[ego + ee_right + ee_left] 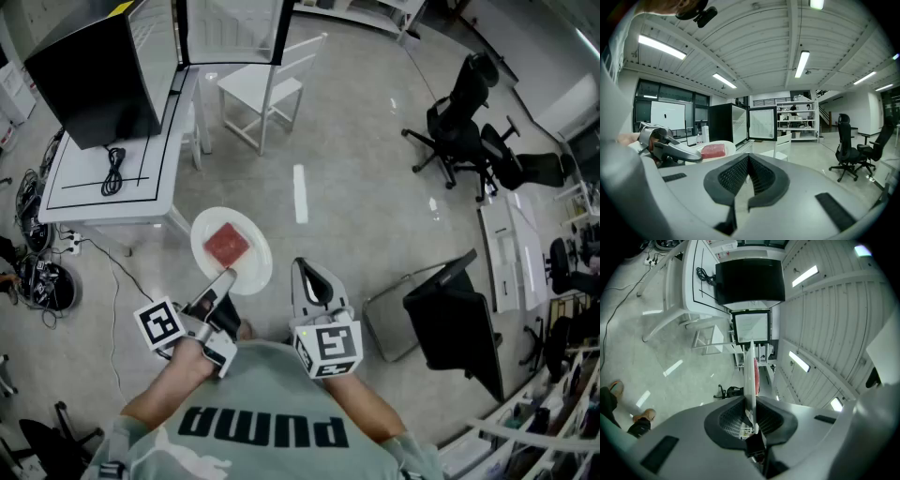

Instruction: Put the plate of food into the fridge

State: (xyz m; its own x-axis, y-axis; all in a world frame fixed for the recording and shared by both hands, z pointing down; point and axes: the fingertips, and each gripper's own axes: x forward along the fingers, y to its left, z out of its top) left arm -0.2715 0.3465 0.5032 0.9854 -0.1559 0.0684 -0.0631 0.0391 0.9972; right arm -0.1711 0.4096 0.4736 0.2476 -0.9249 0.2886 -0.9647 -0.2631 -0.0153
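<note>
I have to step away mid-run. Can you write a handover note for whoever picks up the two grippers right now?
Left gripper: shut on the rim of the white plate, held about level above the floor.
Right gripper: shut, empty, beside the left one.
Things: the red block of food lies on the plate. The black fridge stands on the white table ahead, its door open.
Done: the plate is in hand and the fridge is open.
Left: carry the plate to the fridge, set it on a shelf and let go.
</note>
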